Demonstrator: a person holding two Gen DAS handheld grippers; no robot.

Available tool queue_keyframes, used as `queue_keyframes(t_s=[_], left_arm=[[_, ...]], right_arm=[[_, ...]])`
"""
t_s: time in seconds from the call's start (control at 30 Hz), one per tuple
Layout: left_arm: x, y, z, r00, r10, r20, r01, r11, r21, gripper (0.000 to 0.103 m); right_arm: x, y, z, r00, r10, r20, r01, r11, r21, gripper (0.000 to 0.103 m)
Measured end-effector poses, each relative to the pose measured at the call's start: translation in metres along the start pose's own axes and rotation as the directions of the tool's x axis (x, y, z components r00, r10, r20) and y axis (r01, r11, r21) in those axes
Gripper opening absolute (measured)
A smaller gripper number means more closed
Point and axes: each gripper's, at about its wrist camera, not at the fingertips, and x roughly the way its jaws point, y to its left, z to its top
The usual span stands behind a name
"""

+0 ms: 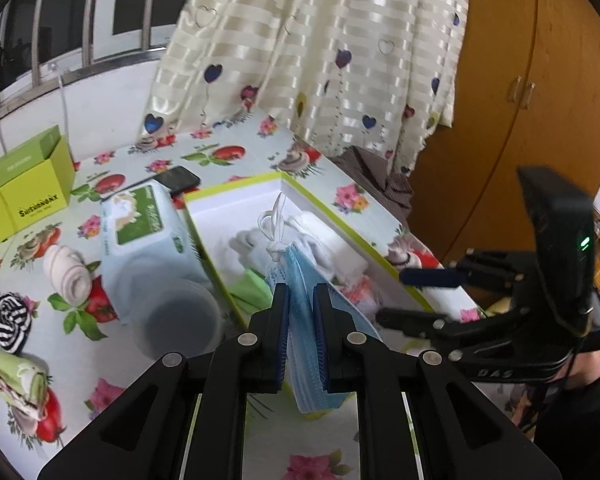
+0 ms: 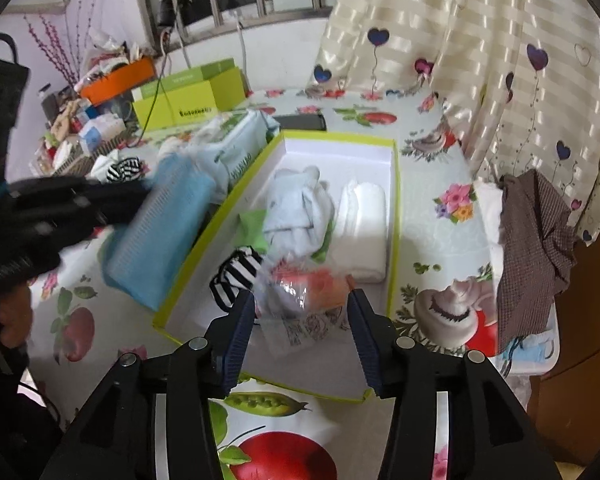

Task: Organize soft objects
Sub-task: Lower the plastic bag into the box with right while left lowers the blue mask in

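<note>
Between the black, blue-padded fingers of the left gripper [image 1: 301, 304] sits a pale blue stack of face masks [image 1: 306, 344] with white ear loops. Ahead of it stands a box [image 1: 332, 208], white inside with a lime-green rim. Left of the gripper lie a black-and-white striped roll [image 1: 11, 322] and a beige roll [image 1: 68, 273]. The tablecloth [image 1: 235, 152] beneath is white with red tomatoes and pink flowers. Beyond the box hangs a cream striped curtain [image 1: 320, 48] with dark hearts.

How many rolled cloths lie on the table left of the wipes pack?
3: a beige roll beside the wipes pack, a striped roll further left, a green roll nearest. Others may be hidden.
</note>
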Motion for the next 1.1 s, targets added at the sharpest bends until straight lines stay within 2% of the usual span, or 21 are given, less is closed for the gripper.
queue_keyframes(t_s=[0.2,0.47,0.63,0.83,1.1], left_arm=[[0.014,-0.008,-0.009,0.999,-0.015,-0.045,0.015,1.0,0.016,0.013],[0.043,-0.012,-0.017,0.994,0.025,-0.11,-0.02,0.999,0.043,0.013],[0.052,-0.012,-0.019,0.99,0.02,-0.137,-0.014,0.999,0.044,0.014],[0.042,-0.017,-0.017,0.995,0.023,-0.099,-0.017,0.998,0.062,0.029],[0.028,-0.014,-0.015,0.997,0.026,-0.072,-0.023,0.999,0.04,0.03]], right_arm=[[-0.009,-0.01,-0.002,1.0,-0.014,0.02,0.013,1.0,0.023,0.048],[-0.004,-0.014,-0.005,1.0,0.012,0.016,-0.012,0.999,0.043,0.048],[-0.002,-0.016,-0.005,1.0,0.013,0.015,-0.014,0.999,0.052,0.048],[-0.005,-0.014,-0.004,1.0,0.009,0.026,-0.011,0.999,0.049,0.048],[-0.015,-0.007,-0.002,0.999,-0.013,0.048,0.011,0.999,0.05,0.058]])
